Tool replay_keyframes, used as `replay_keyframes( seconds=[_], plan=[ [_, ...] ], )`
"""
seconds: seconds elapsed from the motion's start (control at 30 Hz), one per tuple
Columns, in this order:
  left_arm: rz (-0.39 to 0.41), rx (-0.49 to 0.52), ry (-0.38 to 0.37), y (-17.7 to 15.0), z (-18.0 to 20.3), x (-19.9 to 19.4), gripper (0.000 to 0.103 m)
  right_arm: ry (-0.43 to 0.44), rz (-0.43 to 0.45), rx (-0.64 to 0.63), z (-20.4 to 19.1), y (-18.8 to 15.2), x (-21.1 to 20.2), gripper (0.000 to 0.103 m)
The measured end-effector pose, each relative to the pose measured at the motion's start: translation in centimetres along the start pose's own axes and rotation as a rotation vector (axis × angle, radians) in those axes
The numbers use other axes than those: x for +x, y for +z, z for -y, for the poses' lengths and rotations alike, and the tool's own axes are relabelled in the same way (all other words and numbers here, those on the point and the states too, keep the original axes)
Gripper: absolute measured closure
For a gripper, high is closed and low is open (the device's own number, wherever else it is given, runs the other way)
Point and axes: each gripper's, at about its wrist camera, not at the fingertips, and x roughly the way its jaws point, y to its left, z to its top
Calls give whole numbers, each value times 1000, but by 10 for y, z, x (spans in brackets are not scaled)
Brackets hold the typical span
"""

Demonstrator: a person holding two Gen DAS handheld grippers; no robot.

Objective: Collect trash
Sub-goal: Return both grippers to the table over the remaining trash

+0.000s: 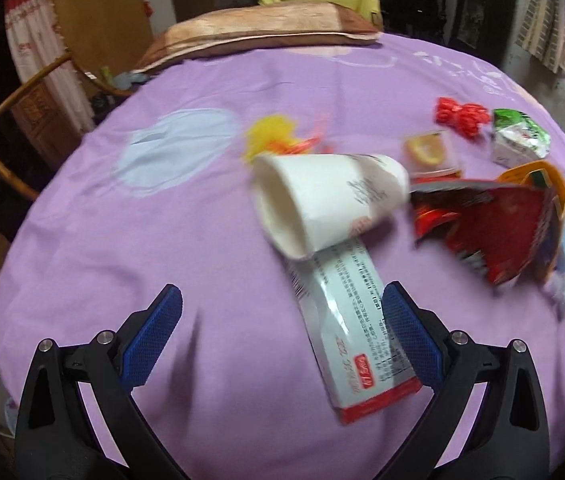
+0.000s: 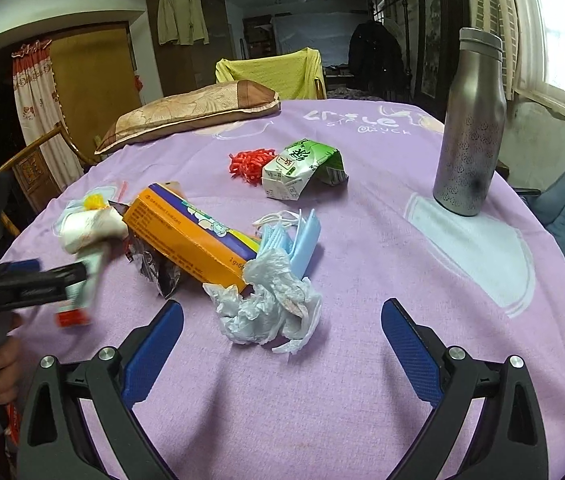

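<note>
Trash lies on a purple tablecloth (image 1: 162, 248). In the left wrist view a white paper cup (image 1: 322, 200) lies on its side on a white and red box (image 1: 354, 332); a torn red wrapper (image 1: 494, 224) is to the right. My left gripper (image 1: 282, 320) is open, its right finger beside the box. In the right wrist view my right gripper (image 2: 282, 340) is open around a crumpled white plastic bag (image 2: 270, 304). Behind the bag lie an orange box (image 2: 190, 236) and blue face masks (image 2: 294, 240).
A green and white carton (image 2: 302, 172) and red bits (image 2: 250, 162) lie farther back. A steel bottle (image 2: 470, 124) stands at the right. A pillow (image 2: 190, 112) lies at the table's far edge. Wooden chairs (image 1: 14, 128) stand at the left.
</note>
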Motion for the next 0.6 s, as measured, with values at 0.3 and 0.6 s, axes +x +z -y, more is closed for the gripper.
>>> replay_keyframes(
  seconds=[0.3, 0.6],
  plan=[
    [35, 24, -11, -18, -15, -16, 7, 9, -11, -5, -2, 0, -1, 6],
    [27, 58, -17, -12, 3, 0, 7, 120, -92, 84, 12, -5, 10, 6]
  ],
)
